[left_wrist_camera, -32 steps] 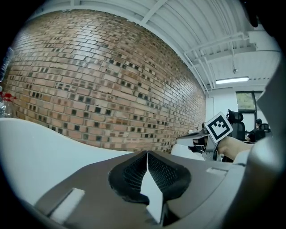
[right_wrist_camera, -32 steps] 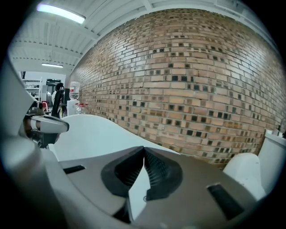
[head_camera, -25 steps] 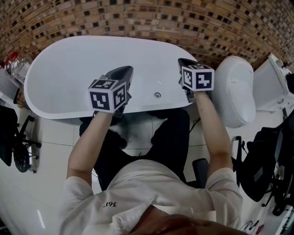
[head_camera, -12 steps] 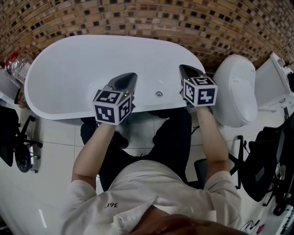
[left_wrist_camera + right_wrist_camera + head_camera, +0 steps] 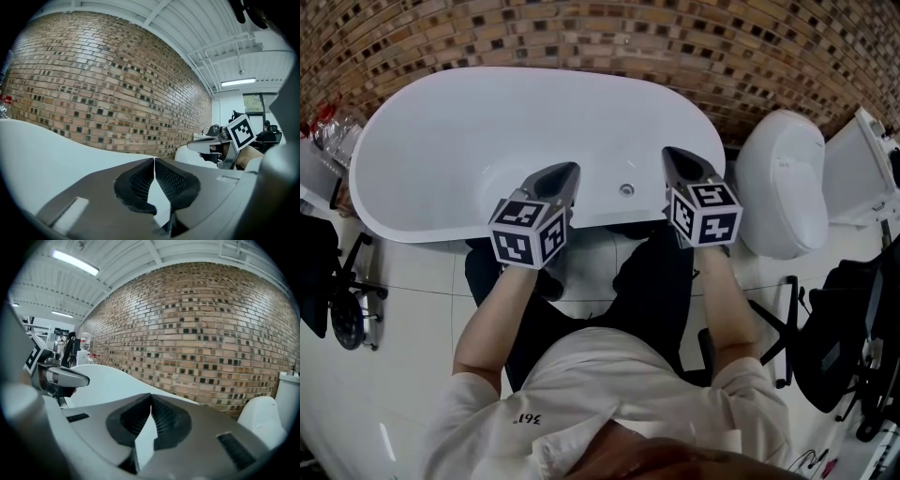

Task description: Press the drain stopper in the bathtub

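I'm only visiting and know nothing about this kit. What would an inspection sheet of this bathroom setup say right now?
Surface: white bathtub, nothing lying in it, on a pale tiled floor.
Job's things: drain stopper, a small round fitting in the tub, untouched.
Clutter: clear bottles beyond the tub's end at the head view's left.
Grippers: left claw and right claw both shut and empty, held over the tub's near rim, one on each side of the stopper.
Cables: nothing seen.
Surroundings: brick wall, white toilet, black chair.

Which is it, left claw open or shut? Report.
Shut. In its own view the left claw has both tips touching, nothing held.
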Action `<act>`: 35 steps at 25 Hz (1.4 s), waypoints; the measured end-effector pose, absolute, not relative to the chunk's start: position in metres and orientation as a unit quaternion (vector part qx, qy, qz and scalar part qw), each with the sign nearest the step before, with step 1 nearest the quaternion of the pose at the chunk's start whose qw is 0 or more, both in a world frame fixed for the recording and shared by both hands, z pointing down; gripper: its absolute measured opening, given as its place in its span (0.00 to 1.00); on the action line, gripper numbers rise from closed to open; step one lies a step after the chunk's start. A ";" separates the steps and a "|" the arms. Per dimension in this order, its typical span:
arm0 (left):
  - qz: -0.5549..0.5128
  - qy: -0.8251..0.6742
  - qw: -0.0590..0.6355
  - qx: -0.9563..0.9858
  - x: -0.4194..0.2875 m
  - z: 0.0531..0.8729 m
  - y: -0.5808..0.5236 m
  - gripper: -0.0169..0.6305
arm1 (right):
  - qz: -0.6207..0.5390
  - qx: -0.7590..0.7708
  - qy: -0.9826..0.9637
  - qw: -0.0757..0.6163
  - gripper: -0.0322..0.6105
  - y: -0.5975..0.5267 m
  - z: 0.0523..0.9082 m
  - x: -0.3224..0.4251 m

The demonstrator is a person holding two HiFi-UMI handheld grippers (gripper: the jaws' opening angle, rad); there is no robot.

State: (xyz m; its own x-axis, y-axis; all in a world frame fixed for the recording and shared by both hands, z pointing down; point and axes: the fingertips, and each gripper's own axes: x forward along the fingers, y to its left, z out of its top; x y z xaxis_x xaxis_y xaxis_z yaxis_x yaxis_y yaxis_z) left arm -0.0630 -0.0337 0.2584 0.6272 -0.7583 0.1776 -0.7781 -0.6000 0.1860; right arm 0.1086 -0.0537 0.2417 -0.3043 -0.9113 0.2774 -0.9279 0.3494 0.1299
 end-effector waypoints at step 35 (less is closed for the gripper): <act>0.046 -0.428 0.117 0.895 -0.058 0.271 -0.015 0.04 | 0.043 0.559 -0.820 0.112 0.07 -0.038 0.259 0.107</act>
